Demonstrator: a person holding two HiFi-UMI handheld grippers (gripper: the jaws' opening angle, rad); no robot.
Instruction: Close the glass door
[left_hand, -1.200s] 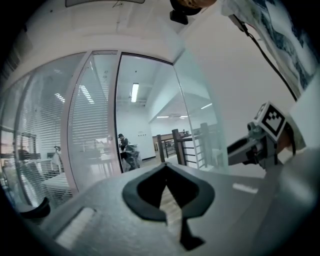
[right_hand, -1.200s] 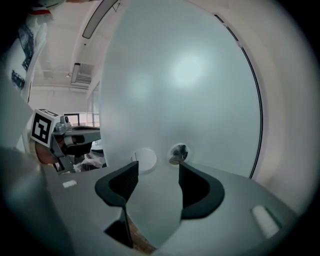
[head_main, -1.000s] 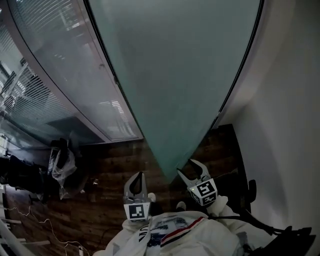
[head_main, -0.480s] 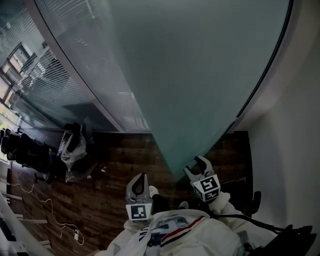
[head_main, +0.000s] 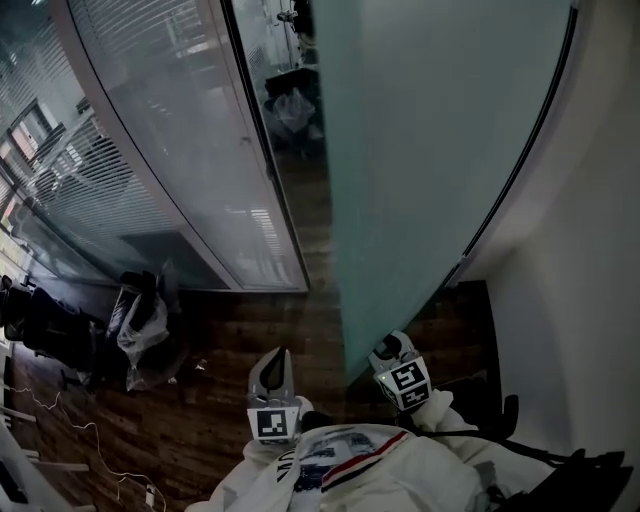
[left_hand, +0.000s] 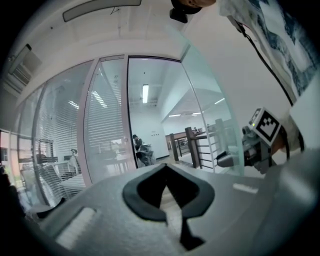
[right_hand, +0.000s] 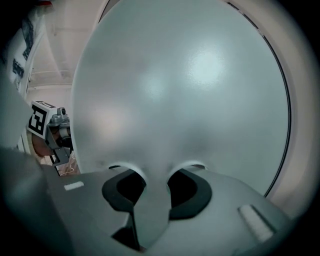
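Note:
The frosted glass door (head_main: 430, 150) stands ajar, its free edge running down to my right gripper (head_main: 392, 347). In the right gripper view the pane (right_hand: 175, 90) passes between that gripper's (right_hand: 156, 172) jaws, which are closing, and both dark pads touch the glass. My left gripper (head_main: 272, 362) hangs to the left of the door's edge, shut and empty, pointing level at the doorway. In the left gripper view its tips (left_hand: 166, 167) meet, and the right gripper (left_hand: 227, 159) shows against the door (left_hand: 212, 115).
A fixed glass partition with blinds (head_main: 170, 150) stands left of the doorway (head_main: 290, 120). A white wall (head_main: 590, 250) lies close on the right. Dark bags and chairs (head_main: 130, 330) and a cable (head_main: 90, 440) lie on the wooden floor at left.
The door's edge has shifted right in view, and a gap now shows between it and the partition. My right gripper has gone from wide open to narrowed on the door's edge.

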